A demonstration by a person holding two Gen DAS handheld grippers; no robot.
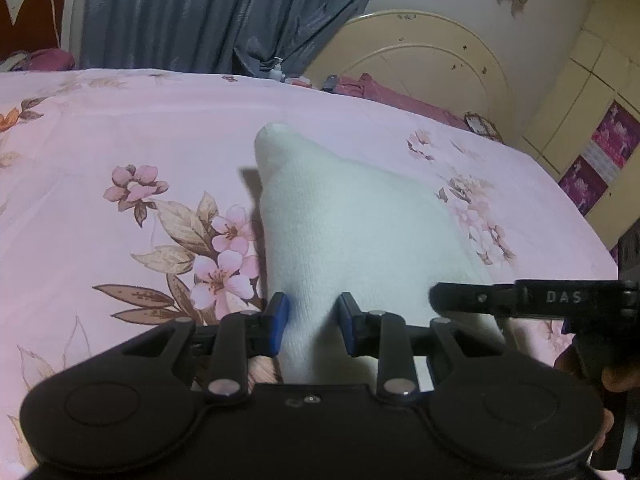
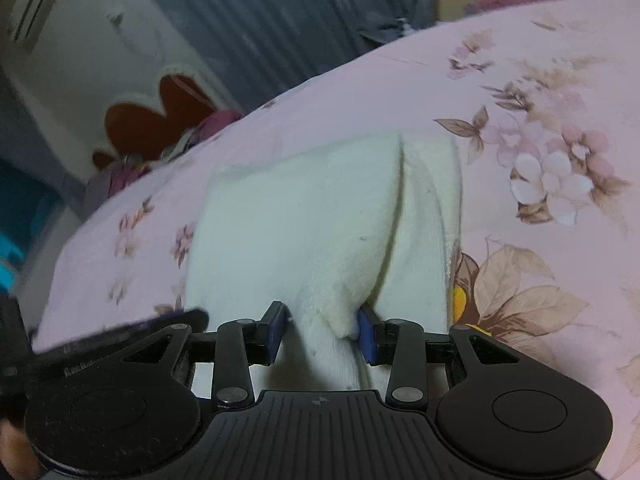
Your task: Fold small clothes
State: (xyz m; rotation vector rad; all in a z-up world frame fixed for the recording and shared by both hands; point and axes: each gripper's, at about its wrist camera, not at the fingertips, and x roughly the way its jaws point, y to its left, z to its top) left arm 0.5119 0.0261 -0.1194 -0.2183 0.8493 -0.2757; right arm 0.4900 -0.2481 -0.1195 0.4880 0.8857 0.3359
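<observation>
The white knitted sock (image 1: 344,232) lies on the pink floral bedsheet (image 1: 120,128). The left tool (image 1: 313,322) grasps one sock end; the right tool (image 2: 322,330) clamps a bunched fold.

White sock (image 1: 344,224), plain and soft-knit, on a pink bedsheet (image 1: 120,120) printed with pink blossoms and brown leaves. Black grippers, blue pads on the fingers (image 1: 279,316). Grey-blue curtain (image 1: 200,12) behind, cream headboard (image 1: 432,52) at the bed's far edge.
</observation>
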